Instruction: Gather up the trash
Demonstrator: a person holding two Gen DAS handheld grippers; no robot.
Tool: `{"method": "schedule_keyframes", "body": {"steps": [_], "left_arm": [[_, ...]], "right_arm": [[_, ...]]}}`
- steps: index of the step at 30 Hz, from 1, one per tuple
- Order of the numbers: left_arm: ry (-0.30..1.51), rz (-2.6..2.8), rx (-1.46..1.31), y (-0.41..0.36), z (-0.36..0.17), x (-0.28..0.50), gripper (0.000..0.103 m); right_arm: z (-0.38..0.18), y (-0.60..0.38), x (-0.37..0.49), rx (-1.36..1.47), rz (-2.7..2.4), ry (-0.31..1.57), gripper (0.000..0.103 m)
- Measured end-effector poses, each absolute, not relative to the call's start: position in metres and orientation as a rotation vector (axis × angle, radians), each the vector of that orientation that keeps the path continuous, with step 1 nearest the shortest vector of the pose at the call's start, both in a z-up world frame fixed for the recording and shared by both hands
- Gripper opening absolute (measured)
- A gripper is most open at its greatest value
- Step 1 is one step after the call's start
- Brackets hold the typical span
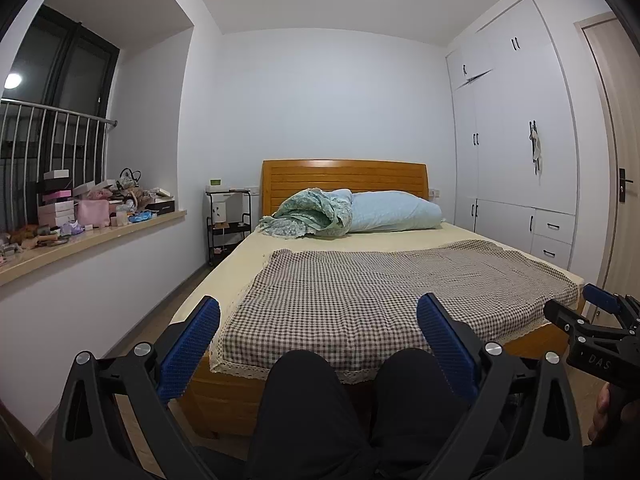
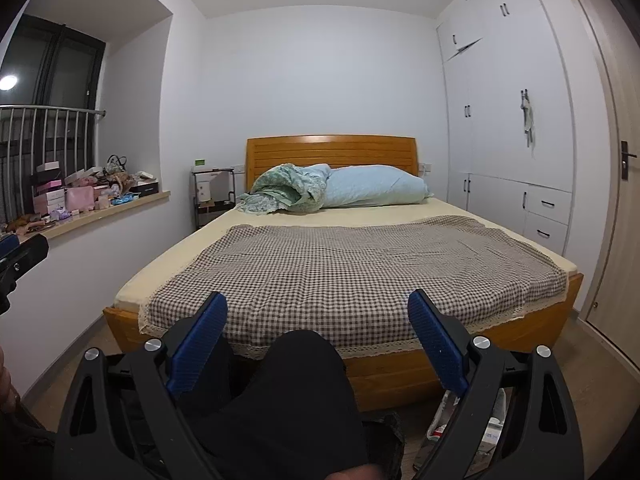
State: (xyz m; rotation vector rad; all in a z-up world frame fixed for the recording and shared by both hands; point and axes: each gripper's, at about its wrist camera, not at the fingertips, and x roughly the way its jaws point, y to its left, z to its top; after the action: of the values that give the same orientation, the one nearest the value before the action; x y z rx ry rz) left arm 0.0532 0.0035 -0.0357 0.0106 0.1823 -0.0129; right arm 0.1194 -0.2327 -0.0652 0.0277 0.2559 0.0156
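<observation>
- Bed (image 1: 360,280), one: checked blanket, one blue pillow (image 1: 394,211), one green quilt (image 1: 310,214)
- Knees (image 1: 308,400), two, black-clad, between bed foot and grippers
- Left gripper (image 1: 318,344): wide open, empty
- Right gripper (image 2: 318,340): wide open, empty
- Trash (image 2: 492,424): packaging on floor below bed foot, partly hidden by right finger
- Sill clutter (image 1: 88,208), left of bed; count unclear

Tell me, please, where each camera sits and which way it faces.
Left wrist: on the left gripper, facing the bed; shows both knees and the right gripper at right.
Right wrist: on the right gripper, facing the bed; shows one knee.
Shared: bed, wardrobe, cluttered sill.
</observation>
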Motion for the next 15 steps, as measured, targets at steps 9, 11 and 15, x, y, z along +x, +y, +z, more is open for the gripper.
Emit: {"method": "schedule_keyframes", "body": {"steps": [9, 11, 15], "left_arm": [[0.181, -0.014, 0.02, -0.0016, -0.0358, 0.0517, 0.096], [0.178, -0.015, 0.025, -0.0021, -0.036, 0.0516, 0.096], [0.179, -0.014, 0.029, -0.0035, -0.0373, 0.0516, 0.096]], "right_arm": [[-0.0635, -0.2328, 0.1181, 0.02, 0.013, 0.27, 0.088], [-0.0629, -0.233, 0.1172, 0.019, 0.016, 0.271, 0.088], [-0.0623, -0.2329, 0.1167, 0.014, 0.017, 0.273, 0.088]]}}
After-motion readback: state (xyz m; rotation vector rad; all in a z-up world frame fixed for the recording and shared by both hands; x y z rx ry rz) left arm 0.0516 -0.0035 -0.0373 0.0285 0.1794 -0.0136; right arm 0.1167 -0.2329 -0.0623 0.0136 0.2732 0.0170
